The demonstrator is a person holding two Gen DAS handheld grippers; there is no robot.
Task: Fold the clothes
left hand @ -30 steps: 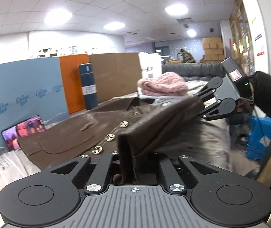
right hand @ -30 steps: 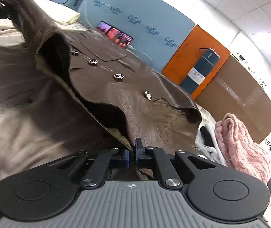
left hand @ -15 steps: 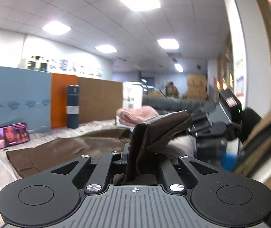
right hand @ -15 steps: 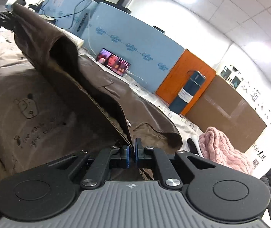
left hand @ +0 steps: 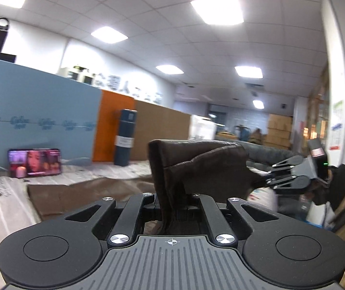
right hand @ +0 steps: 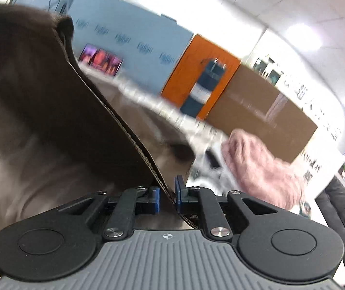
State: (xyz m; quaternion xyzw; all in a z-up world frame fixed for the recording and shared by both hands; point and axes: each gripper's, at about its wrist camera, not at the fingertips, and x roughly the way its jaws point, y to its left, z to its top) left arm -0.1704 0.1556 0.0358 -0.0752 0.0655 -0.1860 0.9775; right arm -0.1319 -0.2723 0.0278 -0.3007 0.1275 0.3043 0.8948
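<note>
The brown jacket (left hand: pixel 208 166) at frame centre looks like matt, leathery cloth. At lower right, the pink knit (right hand: pixel 262 166) is fuzzy, and the gripper (right hand: pixel 166 193) bodies are matt black plastic with shiny metal screws.

- Blue foam board (left hand: pixel 39 111) printed with a repeated logo, standing upright at the back of the work surface.
- Orange panel (left hand: pixel 114 125) right beside it, then a brown cardboard sheet (left hand: pixel 162 123) further right.
- Dark blue insulated bottle (left hand: pixel 125 137) with a pale label, upright in front of the orange panel.
- Smartphone (left hand: pixel 34 163) propped on its long edge against the blue board, screen lit with a video.
- Newspaper (left hand: pixel 114 171) spread over the surface.
- Pink knitted garment (right hand: pixel 262 166), blurred, lying near the cardboard sheet.
- Stacked cardboard boxes (left hand: pixel 279 130) far off in the room.
- Lit ceiling panels (left hand: pixel 217 9) overhead.
</note>
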